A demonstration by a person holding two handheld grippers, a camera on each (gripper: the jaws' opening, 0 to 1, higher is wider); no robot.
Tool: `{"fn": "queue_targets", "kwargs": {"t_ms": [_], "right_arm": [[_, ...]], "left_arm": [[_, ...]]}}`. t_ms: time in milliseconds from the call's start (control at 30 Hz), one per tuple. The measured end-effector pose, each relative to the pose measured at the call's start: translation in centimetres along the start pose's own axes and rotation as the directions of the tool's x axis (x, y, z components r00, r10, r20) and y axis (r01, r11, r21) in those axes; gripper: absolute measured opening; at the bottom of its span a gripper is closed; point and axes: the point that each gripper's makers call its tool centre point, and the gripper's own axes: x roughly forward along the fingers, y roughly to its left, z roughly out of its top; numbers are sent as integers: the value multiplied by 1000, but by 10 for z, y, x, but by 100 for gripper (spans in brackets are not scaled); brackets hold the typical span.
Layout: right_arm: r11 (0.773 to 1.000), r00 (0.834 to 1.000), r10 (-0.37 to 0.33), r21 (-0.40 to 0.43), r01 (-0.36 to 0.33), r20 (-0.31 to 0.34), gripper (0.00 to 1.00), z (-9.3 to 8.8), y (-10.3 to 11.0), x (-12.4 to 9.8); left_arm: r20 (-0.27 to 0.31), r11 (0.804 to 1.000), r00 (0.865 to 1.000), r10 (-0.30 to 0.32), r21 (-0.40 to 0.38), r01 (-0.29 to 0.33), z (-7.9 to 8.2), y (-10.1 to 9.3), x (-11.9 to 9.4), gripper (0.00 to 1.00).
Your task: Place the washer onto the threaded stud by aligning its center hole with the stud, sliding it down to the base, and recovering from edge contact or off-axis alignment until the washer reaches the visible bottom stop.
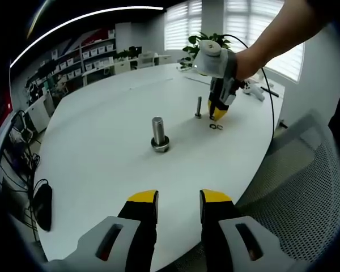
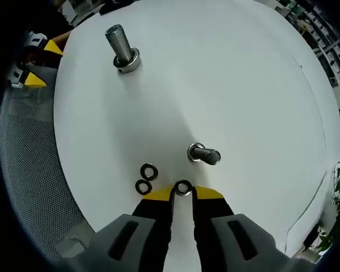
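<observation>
The washer (image 2: pixel 183 188) lies flat on the white table (image 2: pixel 226 85), right at the tips of the right gripper (image 2: pixel 183 194), whose yellow-tipped jaws stand a little apart on either side of it; whether they already touch its rim is too close to tell, and it does not look lifted, so the step in hand seems to be the pick-up. Just beyond it stands the small stud (image 2: pixel 204 154), upright on its base with nothing on its shaft yet. The next move, as I judge it, calls for closing on the washer's edge without pushing it flat along the table, lifting it, then holding it level over the stud tip so the hole meets the thread on axis. Two spare washers (image 2: pixel 145 178) lie touching each other just left of the jaws, making three washers in all. There are two studs: the small one, and a large stud (image 2: pixel 122 49) well apart on the far left. In the left gripper view, the left gripper (image 1: pixel 178 198) hangs near the table edge, jaws spread and holding nothing, and a hand (image 1: pixel 246 59) carries the right gripper.
</observation>
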Motion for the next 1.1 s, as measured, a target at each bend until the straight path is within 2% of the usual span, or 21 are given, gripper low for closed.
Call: {"fn": "queue_targets", "kwargs": {"t_ms": [233, 533, 567, 633, 667, 833, 967, 1100], "right_arm": [[998, 1000, -6, 63, 5, 17, 15, 0, -1, 0], [996, 1000, -10, 88, 8, 21, 15, 1, -1, 0], [996, 1000, -8, 92, 6, 23, 10, 1, 0, 1], [994, 997, -81, 78, 80, 13, 4, 0, -11, 0], [996, 999, -51, 70, 49, 19, 4, 1, -6, 2], [996, 999, -37, 87, 36, 19, 5, 1, -7, 1], [990, 999, -24, 143, 17, 45, 5, 0, -9, 1], [991, 999, -20, 136, 15, 40, 5, 1, -7, 1]], "left_arm": [[2, 1000, 1000, -1, -1, 1, 0, 0, 0, 28], [7, 1000, 1000, -3, 1, 3, 1, 0, -1, 27], [7, 1000, 1000, -2, 1, 2, 1, 0, 0, 27], [7, 1000, 1000, -3, -1, 3, 0, 0, -1, 27], [7, 1000, 1000, -3, -1, 3, 0, 0, -1, 27], [11, 1000, 1000, -1, -7, 1, 1, 1, -1, 27], [11, 1000, 1000, -1, -5, 1, 1, 1, -1, 27], [10, 1000, 1000, -4, -5, 4, 1, 0, -1, 27]]}}
